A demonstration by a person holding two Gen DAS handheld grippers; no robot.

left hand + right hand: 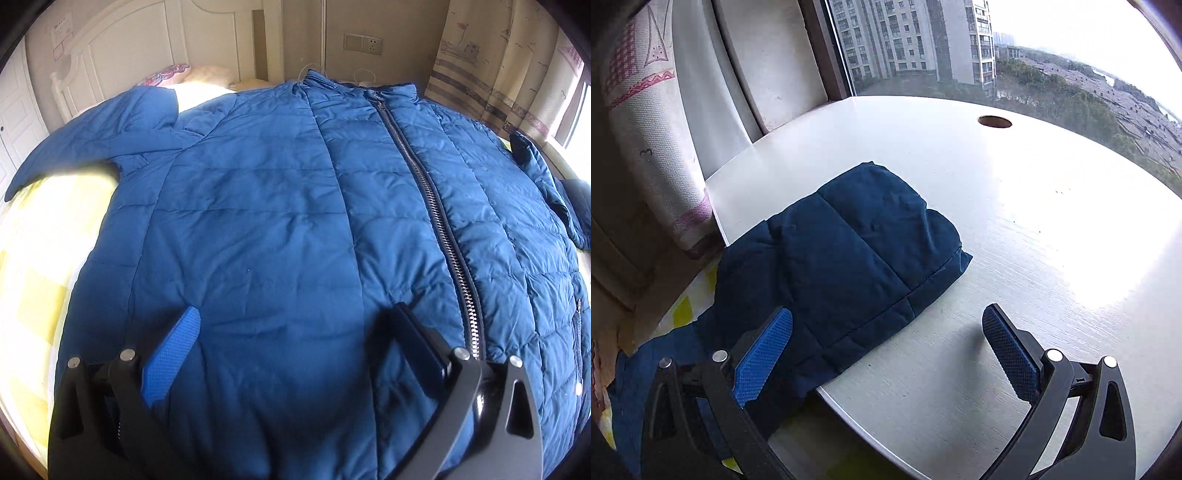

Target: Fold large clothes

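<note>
A blue quilted jacket (295,221) lies spread flat, front up, on a bed covered by a yellow-and-white checked sheet (33,295). The sheet shows to the left of the jacket and is washed out by strong light. Beyond the jacket's collar stand a white panelled headboard (122,48), a patterned pillow (166,74), a beige wall with a socket plate (364,43) and, to the right of the collar, a printed curtain (498,66).

The jacket's shell is a smooth, slightly creased fabric stitched into padded rectangles. A metal zipper (432,206), closed, runs from collar to hem, right of the jacket's middle. One sleeve (92,136) angles out to the left across the sheet.

The other sleeve (857,258), darker in shadow, drapes off the bed onto a white tabletop (1052,240) with a faint wood grain, a glossy glare patch and a round cable hole (994,121). Its cuff end rests flat on that tabletop. Behind the tabletop a window looks onto apartment towers and trees.

The left gripper (295,328) hovers over the jacket near the hem, jaws spread wide and holding nothing; its textured blue pads sit in black frames. The right gripper (890,328) is likewise wide open and empty, one jaw over the sleeve, the other over bare tabletop.
</note>
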